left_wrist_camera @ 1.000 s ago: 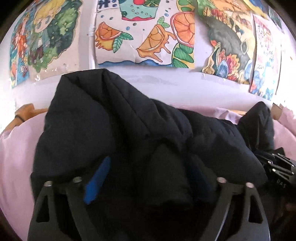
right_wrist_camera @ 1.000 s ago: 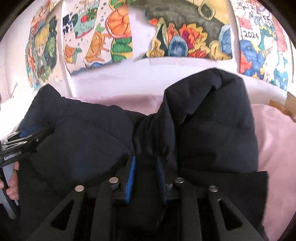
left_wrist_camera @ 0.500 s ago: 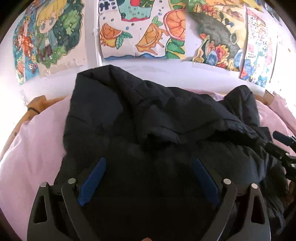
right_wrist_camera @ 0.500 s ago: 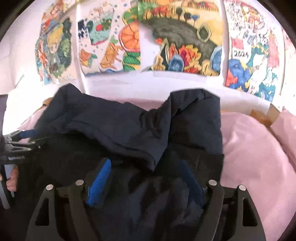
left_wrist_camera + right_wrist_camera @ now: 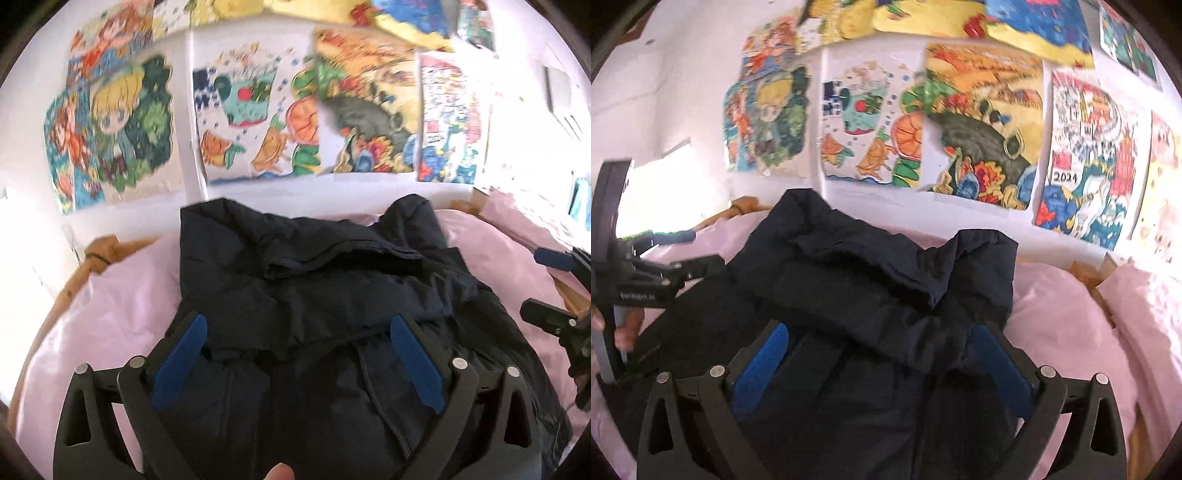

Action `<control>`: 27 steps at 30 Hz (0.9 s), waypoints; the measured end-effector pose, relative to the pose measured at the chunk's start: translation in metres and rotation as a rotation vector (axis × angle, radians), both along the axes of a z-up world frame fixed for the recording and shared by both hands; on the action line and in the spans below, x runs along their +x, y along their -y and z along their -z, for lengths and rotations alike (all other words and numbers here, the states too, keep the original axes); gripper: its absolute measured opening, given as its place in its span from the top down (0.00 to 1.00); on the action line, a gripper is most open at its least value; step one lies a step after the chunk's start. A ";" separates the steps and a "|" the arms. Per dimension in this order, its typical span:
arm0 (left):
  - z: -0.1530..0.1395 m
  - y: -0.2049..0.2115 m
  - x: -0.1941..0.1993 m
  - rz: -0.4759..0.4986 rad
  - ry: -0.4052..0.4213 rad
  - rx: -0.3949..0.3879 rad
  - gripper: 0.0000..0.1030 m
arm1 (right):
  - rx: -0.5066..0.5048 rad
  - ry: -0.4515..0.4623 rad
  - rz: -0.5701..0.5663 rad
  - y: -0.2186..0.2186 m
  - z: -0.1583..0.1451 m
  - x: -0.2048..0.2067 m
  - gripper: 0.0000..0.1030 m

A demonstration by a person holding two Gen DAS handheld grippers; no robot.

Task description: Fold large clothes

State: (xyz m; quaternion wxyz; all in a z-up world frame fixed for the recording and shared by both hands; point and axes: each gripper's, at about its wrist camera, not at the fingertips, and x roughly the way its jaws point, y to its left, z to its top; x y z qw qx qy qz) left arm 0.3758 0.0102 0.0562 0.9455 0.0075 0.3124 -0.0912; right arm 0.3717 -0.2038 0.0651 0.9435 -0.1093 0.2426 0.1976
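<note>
**Operator:** Dark navy quilted puffer jacket [image 5: 332,280]: report its position.

**Inspector:** It lies in a heap on the pale pink bed sheet [image 5: 122,295], its upper part bunched against the white wall [image 5: 879,199] under the row of coloured paper drawings [image 5: 982,122]. One fold of fabric runs across the middle of the heap, and one bulky part stands up at each far corner. A wooden bed frame [image 5: 99,251] shows at the sheet's far left edge.

**Operator:** Left gripper [image 5: 299,328]: report jaw state.

**Inspector:** Jaws stand wide apart, having just been opening a little further. The blue pads [image 5: 181,358] hang over the near part of the jacket. Fabric shows between the fingers, but neither pad presses on it. Nothing is held.

**Operator:** Right gripper [image 5: 882,332]: report jaw state.

**Inspector:** Jaws have just been opening and now stand fully spread. The jacket's near edge lies between and below the fingers, free of the pads. Nothing is held.

**Operator:** Relative position of the two tools?

**Inspector:** Side by side over the jacket's near side. In the right wrist view the left tool appears at the left edge, with fingers of the person's hand [image 5: 624,332] around its handle.
</note>
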 end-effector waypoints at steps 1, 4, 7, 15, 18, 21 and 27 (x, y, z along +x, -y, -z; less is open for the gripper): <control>-0.002 0.001 -0.006 0.001 0.004 0.004 0.04 | -0.011 0.004 -0.008 -0.001 -0.001 -0.008 0.00; -0.008 0.002 -0.020 -0.002 0.003 -0.004 0.04 | -0.026 0.013 -0.014 -0.004 -0.003 -0.030 0.00; -0.016 0.000 -0.036 -0.013 0.003 -0.014 0.04 | -0.014 0.016 -0.018 -0.002 -0.007 -0.049 0.00; -0.032 -0.001 -0.090 -0.020 -0.009 0.017 0.02 | -0.045 0.003 -0.043 0.001 -0.012 -0.112 0.00; -0.031 -0.001 -0.112 -0.004 -0.015 0.030 0.02 | -0.038 -0.016 -0.061 0.001 -0.009 -0.134 0.00; -0.027 -0.001 -0.130 0.007 -0.027 0.052 0.02 | -0.040 -0.032 -0.100 -0.004 -0.004 -0.151 0.00; -0.006 0.008 -0.156 -0.029 -0.031 0.203 0.02 | -0.070 -0.029 -0.175 -0.009 0.010 -0.172 0.00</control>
